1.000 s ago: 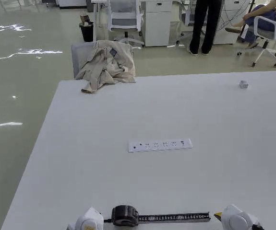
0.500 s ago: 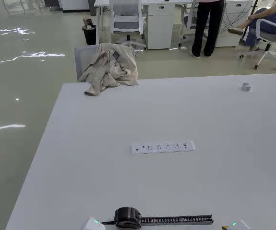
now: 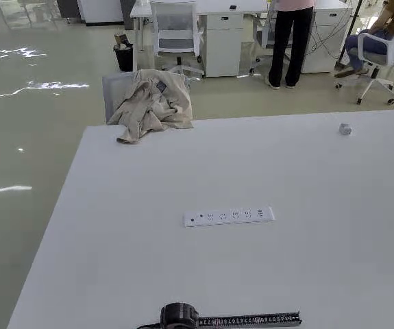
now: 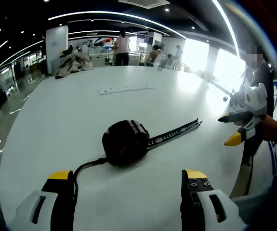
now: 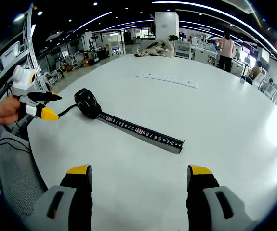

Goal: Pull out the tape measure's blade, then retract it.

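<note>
Head view: the tape measure lies at the near edge of the white table, and its blade is pulled out flat toward the right. In the left gripper view, my left gripper is near the case, with the jaws apart and gripping nothing. My right gripper faces the blade's tip, also spread wide and holding nothing. A power strip lies farther up the table, well apart.

tape measure black | blade black, white numerals | table white
</note>
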Demonstrator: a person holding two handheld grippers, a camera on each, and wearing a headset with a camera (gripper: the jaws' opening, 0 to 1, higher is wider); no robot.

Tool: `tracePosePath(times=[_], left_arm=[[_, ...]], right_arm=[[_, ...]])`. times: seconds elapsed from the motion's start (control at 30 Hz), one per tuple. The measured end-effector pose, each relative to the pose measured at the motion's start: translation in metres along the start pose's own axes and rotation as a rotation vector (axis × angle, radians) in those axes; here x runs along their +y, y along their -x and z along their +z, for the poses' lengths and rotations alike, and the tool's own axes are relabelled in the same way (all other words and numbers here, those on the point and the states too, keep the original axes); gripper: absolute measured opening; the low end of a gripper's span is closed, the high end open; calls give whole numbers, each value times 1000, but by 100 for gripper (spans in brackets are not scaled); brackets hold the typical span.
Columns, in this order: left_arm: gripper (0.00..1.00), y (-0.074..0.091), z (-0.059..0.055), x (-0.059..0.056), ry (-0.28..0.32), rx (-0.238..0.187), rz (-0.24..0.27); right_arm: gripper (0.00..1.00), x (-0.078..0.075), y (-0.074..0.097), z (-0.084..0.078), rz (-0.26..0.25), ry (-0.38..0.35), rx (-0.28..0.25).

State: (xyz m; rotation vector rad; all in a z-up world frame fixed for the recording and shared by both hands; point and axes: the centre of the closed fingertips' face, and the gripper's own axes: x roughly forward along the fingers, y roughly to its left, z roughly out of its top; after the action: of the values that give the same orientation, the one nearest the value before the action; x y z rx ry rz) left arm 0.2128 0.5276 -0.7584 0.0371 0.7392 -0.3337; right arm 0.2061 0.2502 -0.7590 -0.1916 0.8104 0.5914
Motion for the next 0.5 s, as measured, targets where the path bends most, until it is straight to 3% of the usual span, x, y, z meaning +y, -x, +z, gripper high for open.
tracePosePath(times=[0.3,0.5], left_arm=[[91,13,-8,-2,50,1,32],[91,20,-9,-8,58,-2,24]], right_arm=[[84,17,11,6,7,-8,-20],[84,24,17,9,9,-8,-28]])
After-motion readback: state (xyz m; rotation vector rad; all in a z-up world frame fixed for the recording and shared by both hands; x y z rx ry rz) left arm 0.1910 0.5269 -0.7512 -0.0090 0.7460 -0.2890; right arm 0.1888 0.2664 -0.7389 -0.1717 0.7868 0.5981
